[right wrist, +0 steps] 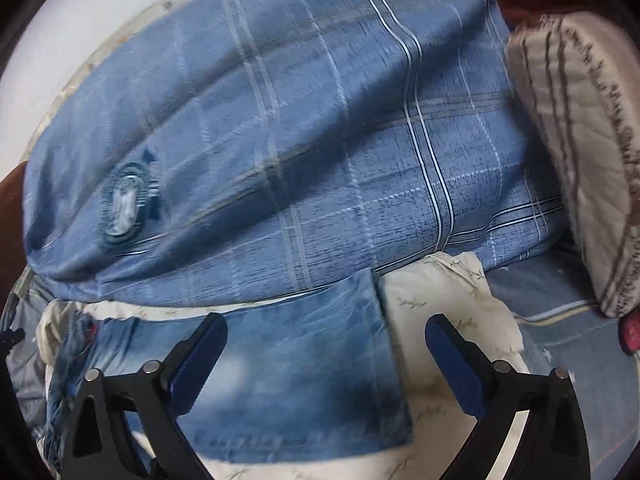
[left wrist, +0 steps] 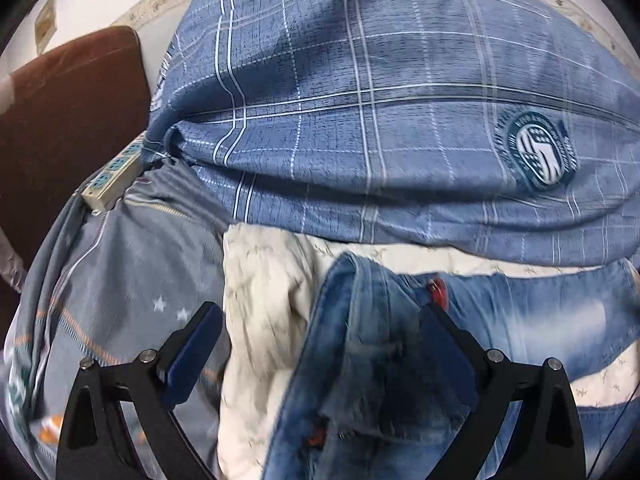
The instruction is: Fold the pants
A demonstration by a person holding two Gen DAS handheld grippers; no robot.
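The left gripper (left wrist: 320, 344) hung with its jaws spread wide over the bunched waist end of the jeans (left wrist: 360, 360), one blue pad off to the side above the cream sheet (left wrist: 260, 300), the other against the denim; it gripped nothing, probably so it could settle on a fold edge. The right gripper (right wrist: 326, 344) was likewise wide apart, straddling the hem edge of the flat trouser leg, its far pad over bare sheet. The jeans lay stretched along the sheet between the two tools, the leg smooth and the waist crumpled, though blur made the layers hard to read. Just behind, a bulky blue plaid quilt (left wrist: 360, 100) crowded the far edge and left little room. A power strip (left wrist: 114, 172) and brown cushion (left wrist: 60, 120) lay off left; a grey striped pillow (right wrist: 580, 140) sat right.
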